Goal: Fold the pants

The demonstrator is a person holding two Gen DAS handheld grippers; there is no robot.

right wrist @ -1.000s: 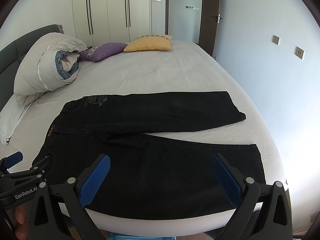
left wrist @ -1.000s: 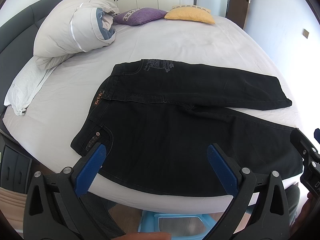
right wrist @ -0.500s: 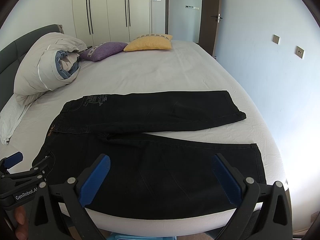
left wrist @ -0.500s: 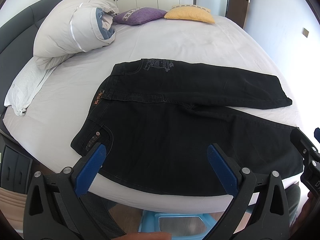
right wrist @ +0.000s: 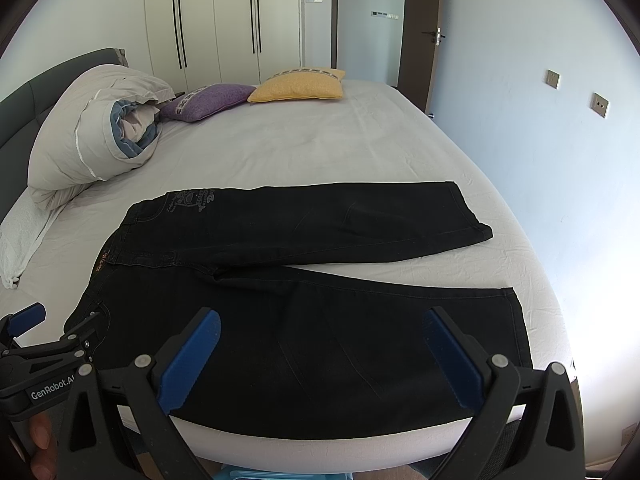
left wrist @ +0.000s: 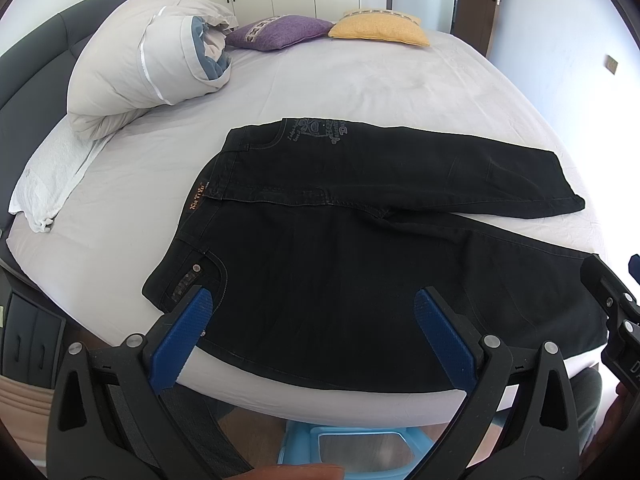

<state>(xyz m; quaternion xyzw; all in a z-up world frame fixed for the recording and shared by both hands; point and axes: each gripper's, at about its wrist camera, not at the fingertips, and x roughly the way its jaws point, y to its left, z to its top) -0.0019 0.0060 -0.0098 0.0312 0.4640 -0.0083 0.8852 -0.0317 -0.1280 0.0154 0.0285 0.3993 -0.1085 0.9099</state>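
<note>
Lying flat on the bed [right wrist: 320, 148] — black pants [right wrist: 304, 320]; both tongs [left wrist: 316, 320] [right wrist: 324, 344] gaping.

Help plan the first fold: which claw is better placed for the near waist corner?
Left: the left claw hangs open by the pants' pocket corner; the right claw faces the hem.

White wardrobe [right wrist: 224, 24], dark door [right wrist: 416, 52], pale blue wall [right wrist: 520, 112], grey headboard [right wrist: 20, 104], daylight.
</note>
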